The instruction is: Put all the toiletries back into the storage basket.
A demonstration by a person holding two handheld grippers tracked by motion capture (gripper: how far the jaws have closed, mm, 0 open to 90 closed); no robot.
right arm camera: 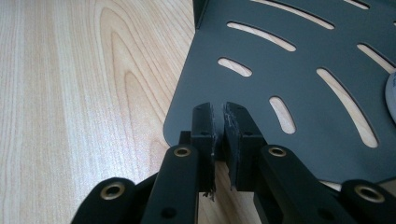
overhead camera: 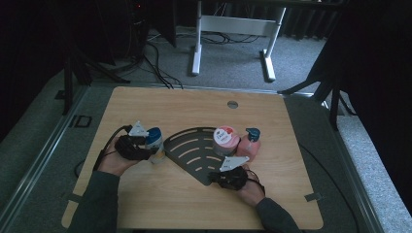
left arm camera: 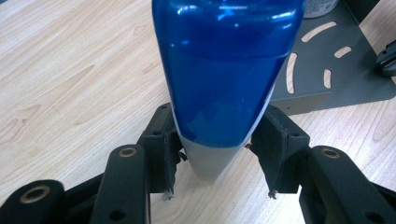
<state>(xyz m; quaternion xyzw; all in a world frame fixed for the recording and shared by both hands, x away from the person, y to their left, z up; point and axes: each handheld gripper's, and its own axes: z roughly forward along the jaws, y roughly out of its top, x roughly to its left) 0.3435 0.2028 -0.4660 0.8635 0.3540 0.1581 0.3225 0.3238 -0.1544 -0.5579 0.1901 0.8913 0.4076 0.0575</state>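
1. We can read no text, brand or number for certain anywhere.
2. At 3 o'clock on the black tray (overhead camera: 189, 150), the pink tub's (overhead camera: 225, 141) white lid carries dark print, too small and blurred for us to make out.

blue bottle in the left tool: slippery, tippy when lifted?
Likely slippery: the bottle has a glossy, reflective surface, and the left tool grips its narrow grey end, where the tapered sides could let it slide. Probably top-heavy in that hold, since the wider blue part lies beyond the jaws. It looks rigid, not floppy.
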